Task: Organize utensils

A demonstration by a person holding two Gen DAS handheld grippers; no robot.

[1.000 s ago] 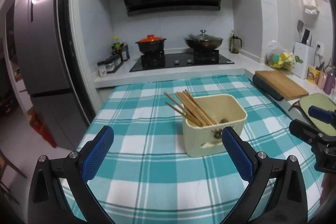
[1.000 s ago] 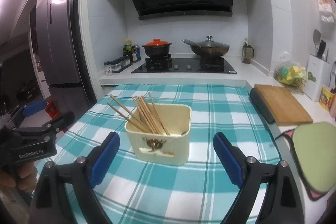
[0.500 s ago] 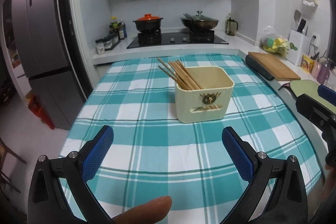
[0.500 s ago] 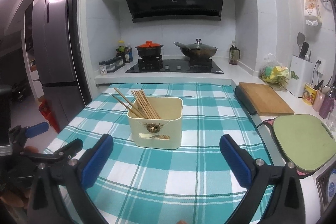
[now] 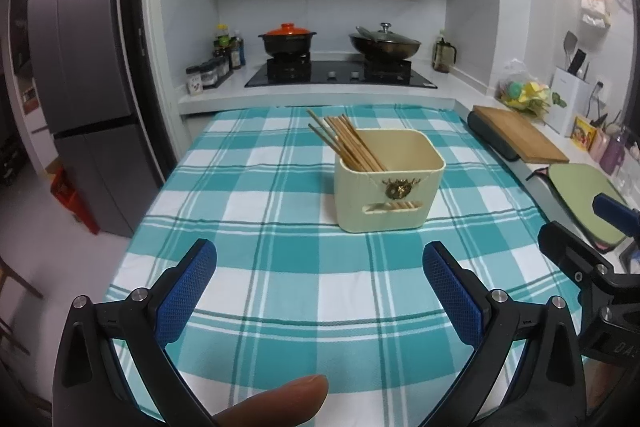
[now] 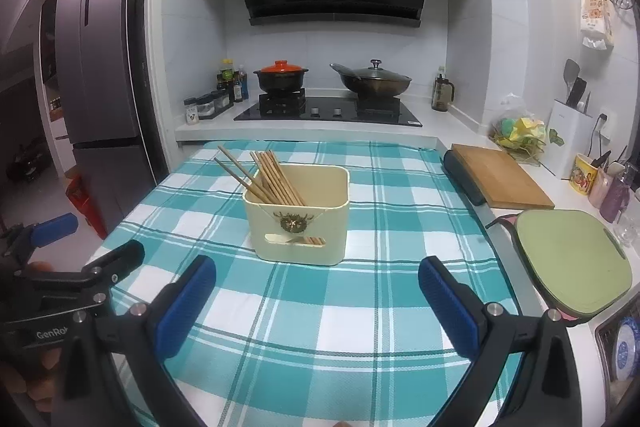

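Observation:
A cream utensil holder [image 5: 389,183] [image 6: 298,213] stands on the teal checked tablecloth [image 5: 280,267] [image 6: 360,307]. Several wooden chopsticks [image 5: 346,143] [image 6: 268,179] lean in it toward the left. My left gripper [image 5: 320,287] hangs open over the cloth's near part, well short of the holder, nothing between its blue pads. My right gripper [image 6: 316,295] is likewise open and empty, the holder beyond its fingers. Each gripper also shows at the edge of the other's view: the right gripper [image 5: 592,259], the left gripper [image 6: 60,267]. A fingertip [image 5: 276,403] pokes in at the bottom of the left wrist view.
Behind the table runs a counter with a hob, an orange-lidded pot [image 6: 281,77] and a wok [image 6: 374,81]. To the right lie a wooden cutting board [image 6: 500,177] and a green board [image 6: 568,259]. A fridge [image 5: 76,67] stands at left.
Both grippers have drawn back from the holder, which now looks smaller and farther away. The right gripper's jaws have widened slightly. A fingertip has come into the left wrist view.

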